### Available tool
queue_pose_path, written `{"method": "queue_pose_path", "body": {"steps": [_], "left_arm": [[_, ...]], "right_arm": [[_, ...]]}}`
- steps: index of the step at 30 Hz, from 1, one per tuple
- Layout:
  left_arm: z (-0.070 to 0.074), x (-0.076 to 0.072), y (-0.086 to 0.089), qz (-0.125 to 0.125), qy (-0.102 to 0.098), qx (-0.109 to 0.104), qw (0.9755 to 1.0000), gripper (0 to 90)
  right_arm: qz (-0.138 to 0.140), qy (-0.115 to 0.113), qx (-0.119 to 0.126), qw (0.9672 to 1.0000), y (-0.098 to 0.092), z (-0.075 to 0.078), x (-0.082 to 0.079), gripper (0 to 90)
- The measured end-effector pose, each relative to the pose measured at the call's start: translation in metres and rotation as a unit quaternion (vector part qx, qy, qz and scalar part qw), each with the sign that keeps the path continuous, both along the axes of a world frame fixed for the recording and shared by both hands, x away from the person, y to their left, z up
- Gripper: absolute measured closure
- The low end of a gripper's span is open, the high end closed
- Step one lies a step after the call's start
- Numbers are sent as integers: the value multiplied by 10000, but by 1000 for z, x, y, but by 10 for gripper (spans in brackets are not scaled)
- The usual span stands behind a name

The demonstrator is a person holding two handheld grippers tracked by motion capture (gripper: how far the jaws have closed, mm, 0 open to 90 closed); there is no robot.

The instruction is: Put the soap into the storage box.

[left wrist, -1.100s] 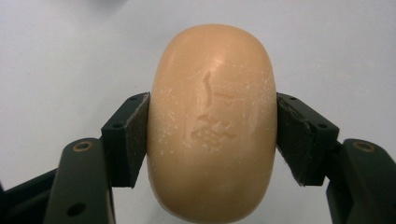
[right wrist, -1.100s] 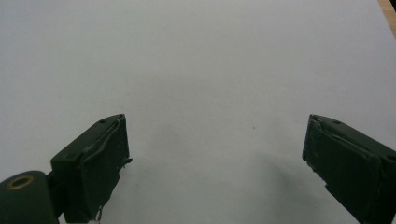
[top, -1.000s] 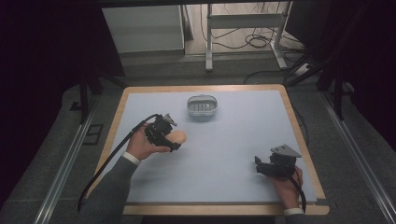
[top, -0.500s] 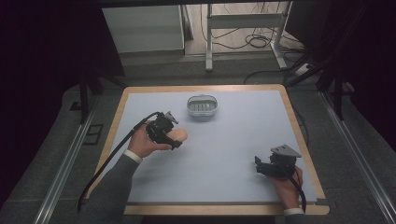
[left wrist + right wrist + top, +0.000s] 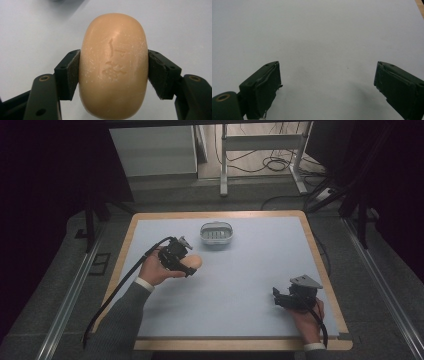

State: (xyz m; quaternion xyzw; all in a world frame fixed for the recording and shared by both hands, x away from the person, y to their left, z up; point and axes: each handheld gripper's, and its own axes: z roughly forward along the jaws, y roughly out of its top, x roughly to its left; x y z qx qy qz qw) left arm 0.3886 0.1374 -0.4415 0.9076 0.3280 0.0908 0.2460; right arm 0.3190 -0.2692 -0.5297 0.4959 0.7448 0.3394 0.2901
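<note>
The soap bar [image 5: 113,72] looks waxy and smooth — faintly speckled — against the matt table top [image 5: 30,30].

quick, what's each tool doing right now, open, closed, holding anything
Left tool: closed on the bar of soap, one jaw on each side.
Right tool: open, nothing between its jaws.

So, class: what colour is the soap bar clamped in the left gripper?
Peachy orange soap bar, clearest in the left gripper view.
</note>
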Motion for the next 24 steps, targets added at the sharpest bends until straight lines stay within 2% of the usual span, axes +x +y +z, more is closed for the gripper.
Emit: {"method": "queue_pose_path", "body": {"steps": [12, 24], "left_arm": [[8, 8, -4, 0, -51, 6, 10000, 324], [10, 21, -7, -18, -9, 49, 10000, 324]], "right_arm": [[-3, 4, -8, 10000, 0, 0, 0, 71], [-22, -5, -8, 10000, 0, 0, 0, 71]]}}
